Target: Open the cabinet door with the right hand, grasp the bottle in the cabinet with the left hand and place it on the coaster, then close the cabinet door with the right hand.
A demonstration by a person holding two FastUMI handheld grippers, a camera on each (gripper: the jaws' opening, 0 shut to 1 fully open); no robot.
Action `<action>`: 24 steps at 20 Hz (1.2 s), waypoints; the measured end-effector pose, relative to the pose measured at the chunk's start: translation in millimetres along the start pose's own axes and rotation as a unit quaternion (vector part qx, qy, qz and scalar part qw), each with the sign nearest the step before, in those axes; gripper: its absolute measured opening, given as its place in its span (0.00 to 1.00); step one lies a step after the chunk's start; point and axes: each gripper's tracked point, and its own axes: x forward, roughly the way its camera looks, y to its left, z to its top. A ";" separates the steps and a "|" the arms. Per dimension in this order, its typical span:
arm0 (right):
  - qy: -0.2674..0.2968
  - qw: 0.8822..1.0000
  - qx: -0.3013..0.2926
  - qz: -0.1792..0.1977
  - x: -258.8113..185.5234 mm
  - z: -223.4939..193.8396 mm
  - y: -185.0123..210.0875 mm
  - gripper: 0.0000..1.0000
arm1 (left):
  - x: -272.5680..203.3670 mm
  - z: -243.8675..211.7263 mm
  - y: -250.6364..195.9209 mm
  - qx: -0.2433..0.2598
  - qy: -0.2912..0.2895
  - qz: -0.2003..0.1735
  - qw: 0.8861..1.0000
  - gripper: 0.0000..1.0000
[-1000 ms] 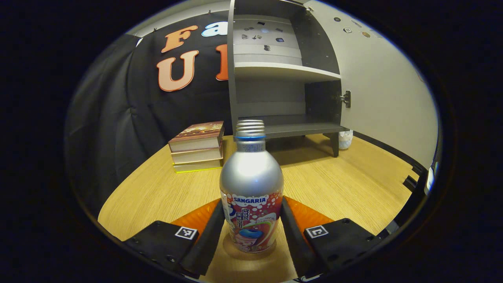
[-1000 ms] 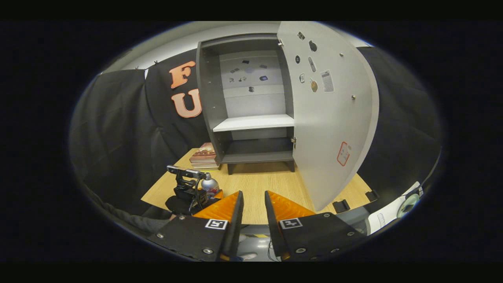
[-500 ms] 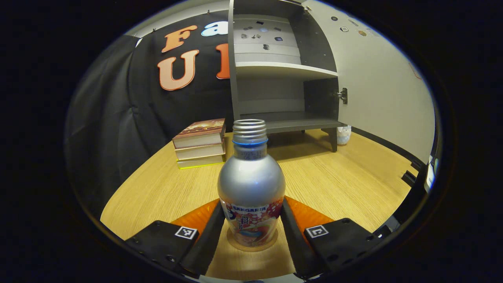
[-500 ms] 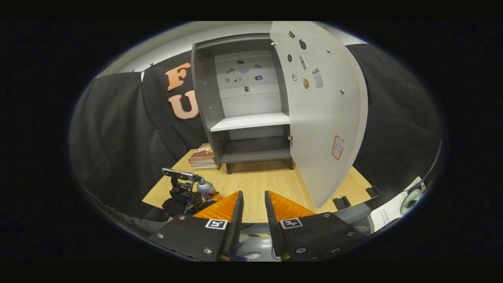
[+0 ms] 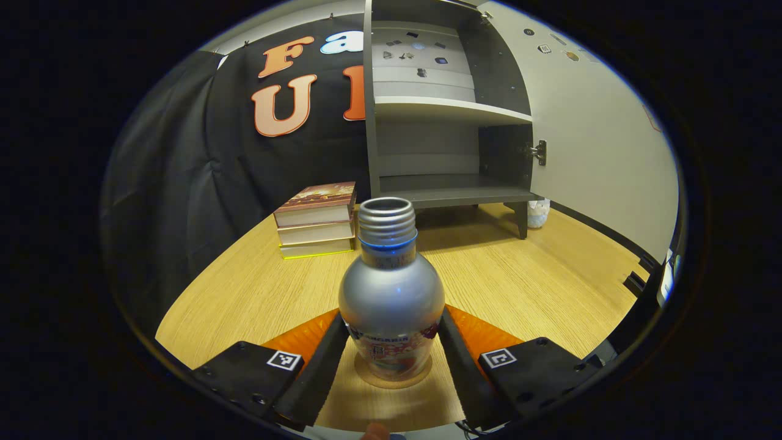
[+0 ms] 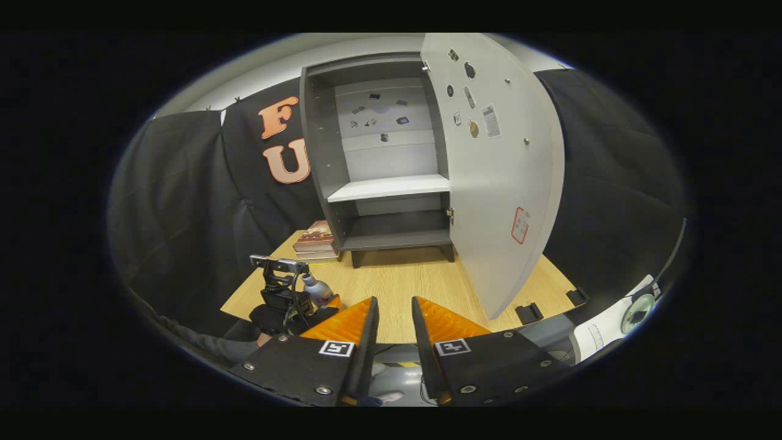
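**Bottle on coaster, door not yet shut**

Bottle [image 5: 391, 287] stands upright over the coaster [image 5: 393, 377], whose round brown rim shows under and just around its base. Taking the bottle as landmark: the left gripper [image 5: 391, 357] straddles it low on the printed label, one finger [image 5: 327, 354] on each flank. Both appear to touch the label, but whether they press or have just let go, I cannot tell; no gap is plain on either side. Grip sits low, probably so the base could be set down flat and centred without tipping the tall silver shoulder.

Behind the bottle and to its left, a stack of books [image 5: 316, 220] lies on the wooden table [image 5: 244, 293]. Straight behind and well apart, the cabinet [image 5: 440, 122] stands with bare shelves, so nothing is left to fetch. Behind and to the right of the bottle, the cabinet door [image 5: 599, 146] hangs swung wide on its hinge.

In the right gripper view the bottle [image 6: 313, 288] shows small at the near table edge, with the left gripper's body and a gloved hand [image 6: 269, 318] around it. The right gripper [image 6: 394, 318] sits far back from the bottle, off the table, fingers a narrow slot apart and holding nothing. Judgement: it waits clear so the placing is not crowded, aimed roughly at the door [image 6: 495, 171] it must push next.

Placing looks nearly complete; release, then door closing, remain.
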 end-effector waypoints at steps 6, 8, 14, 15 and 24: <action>-0.015 1.000 -0.004 0.003 -4.6 6.9 1.3 0.34 | -14.2 36.6 -4.3 0.014 -0.028 0.000 1.000 0.91; -0.025 1.000 -0.006 0.005 -7.2 11.7 0.7 0.35 | -20.7 52.4 -3.7 0.018 -0.040 0.002 0.999 0.92; -0.055 0.998 -0.003 0.008 -20.7 29.3 -9.8 0.37 | -50.3 109.9 -6.5 0.032 -0.076 0.009 0.997 0.92; -0.063 0.998 -0.004 0.008 -23.2 35.0 -11.9 0.37 | -56.8 123.0 -9.5 0.033 -0.086 0.008 0.996 0.92; -0.144 0.989 -0.021 -0.016 -48.3 106.2 -65.6 0.40 | -99.2 201.6 -36.5 0.006 -0.115 -0.029 0.993 0.92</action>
